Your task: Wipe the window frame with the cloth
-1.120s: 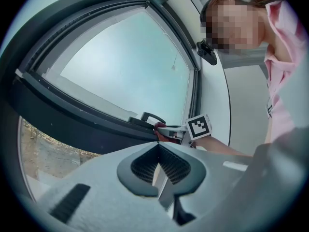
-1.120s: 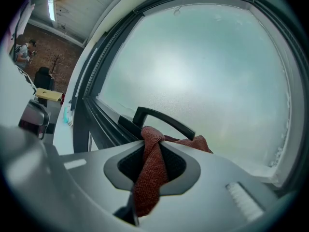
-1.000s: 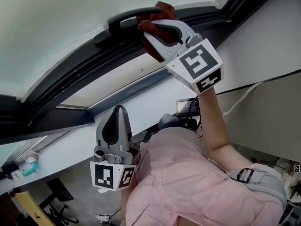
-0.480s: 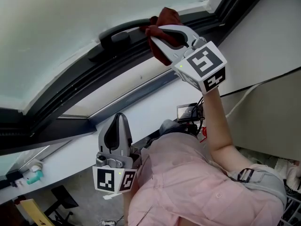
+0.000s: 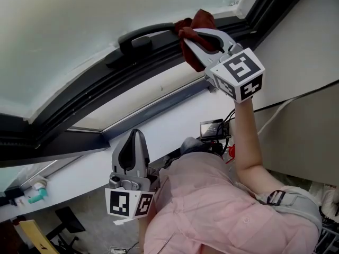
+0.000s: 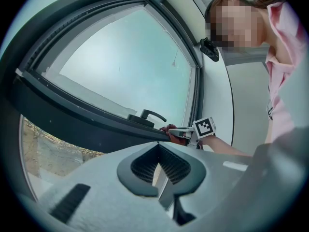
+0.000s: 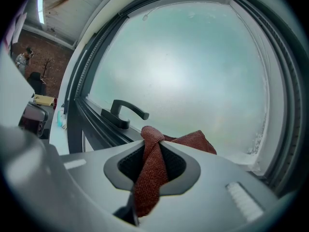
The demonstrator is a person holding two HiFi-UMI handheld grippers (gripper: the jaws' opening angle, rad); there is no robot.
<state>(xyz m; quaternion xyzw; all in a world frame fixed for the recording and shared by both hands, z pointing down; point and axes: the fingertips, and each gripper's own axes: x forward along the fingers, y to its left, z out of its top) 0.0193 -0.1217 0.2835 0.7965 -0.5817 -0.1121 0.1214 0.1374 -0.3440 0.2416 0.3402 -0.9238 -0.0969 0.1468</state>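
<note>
A red-brown cloth (image 5: 197, 23) is bunched against the dark window frame (image 5: 95, 83), just right of the black handle (image 5: 140, 36). My right gripper (image 5: 189, 36) is shut on the cloth and reaches up to the frame. In the right gripper view the cloth (image 7: 149, 178) hangs between the jaws of that gripper (image 7: 153, 146), with the handle (image 7: 126, 111) to its left. My left gripper (image 5: 133, 135) is held low by the person's body, shut with nothing in it. In the left gripper view, that gripper (image 6: 158, 146) points toward the frame (image 6: 72, 115) and the far cloth (image 6: 171, 129).
A white sill (image 5: 159, 115) runs under the frame. The frame's corner (image 5: 249, 4) lies close to the right of the cloth, beside a white wall (image 5: 302, 41). A small screen device (image 5: 212, 127) with cables is below, and a teal object (image 5: 33, 194) lies at the far left.
My right gripper has slid the cloth rightward along the frame, away from the handle and toward the corner. The left gripper has hardly moved.
</note>
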